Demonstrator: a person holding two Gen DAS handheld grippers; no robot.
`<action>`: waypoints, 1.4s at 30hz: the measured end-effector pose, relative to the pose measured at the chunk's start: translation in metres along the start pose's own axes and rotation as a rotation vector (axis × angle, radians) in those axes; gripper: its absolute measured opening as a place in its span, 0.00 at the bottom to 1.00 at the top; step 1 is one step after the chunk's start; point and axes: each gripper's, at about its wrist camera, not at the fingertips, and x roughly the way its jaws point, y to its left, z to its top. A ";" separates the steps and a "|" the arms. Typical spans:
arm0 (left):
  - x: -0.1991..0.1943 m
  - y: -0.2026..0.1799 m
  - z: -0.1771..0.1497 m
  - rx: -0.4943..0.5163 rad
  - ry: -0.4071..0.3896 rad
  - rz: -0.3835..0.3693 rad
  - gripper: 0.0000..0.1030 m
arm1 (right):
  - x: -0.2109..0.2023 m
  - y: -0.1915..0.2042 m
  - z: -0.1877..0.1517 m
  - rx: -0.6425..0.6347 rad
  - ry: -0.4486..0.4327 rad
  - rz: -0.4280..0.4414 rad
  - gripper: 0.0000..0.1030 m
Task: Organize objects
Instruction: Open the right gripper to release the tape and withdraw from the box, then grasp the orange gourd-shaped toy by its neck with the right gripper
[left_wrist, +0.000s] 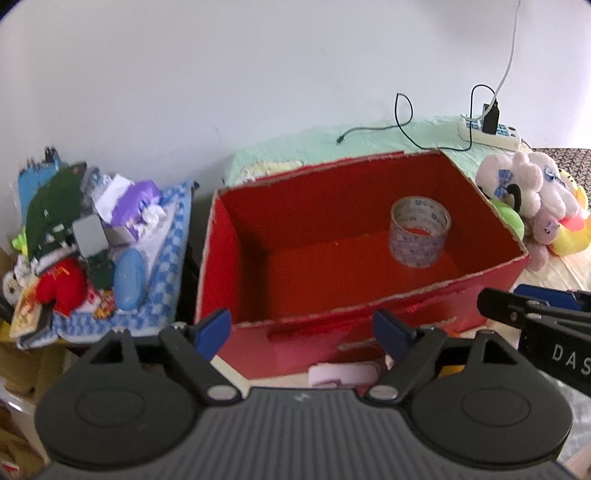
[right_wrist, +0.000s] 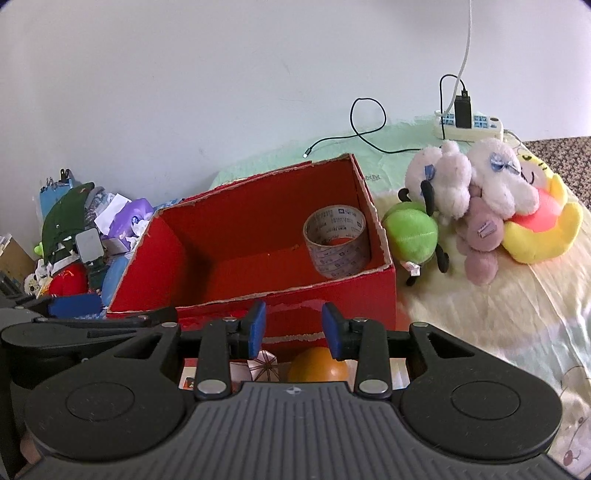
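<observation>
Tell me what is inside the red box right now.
Inside the red box stands one roll of clear tape, near its right wall. The rest of the visible red floor is bare. The near front wall hides the strip of floor just behind it, so anything lying there cannot be seen.

Black ribbed hand-held gripper (left_wrist: 301, 332), blue pads (left_wrist: 212, 330), silver pivot screws.

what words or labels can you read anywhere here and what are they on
"DAS": white letters on the black body of the right tongs, cut off at the left wrist view's edge.
Tape roll in the red box: repeated print, too small to read.
Purple tag on the pink plush: too small to read.
Power strip labels: too blurred to read.
</observation>
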 end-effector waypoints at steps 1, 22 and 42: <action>0.001 0.000 -0.001 -0.007 0.014 -0.009 0.83 | 0.001 -0.002 -0.001 0.007 0.004 0.004 0.35; 0.013 -0.020 -0.014 -0.127 0.147 -0.018 0.87 | 0.025 -0.048 -0.007 -0.033 0.204 0.178 0.37; -0.035 -0.055 -0.067 -0.155 0.133 -0.235 0.78 | 0.055 -0.119 -0.012 0.003 0.472 0.416 0.36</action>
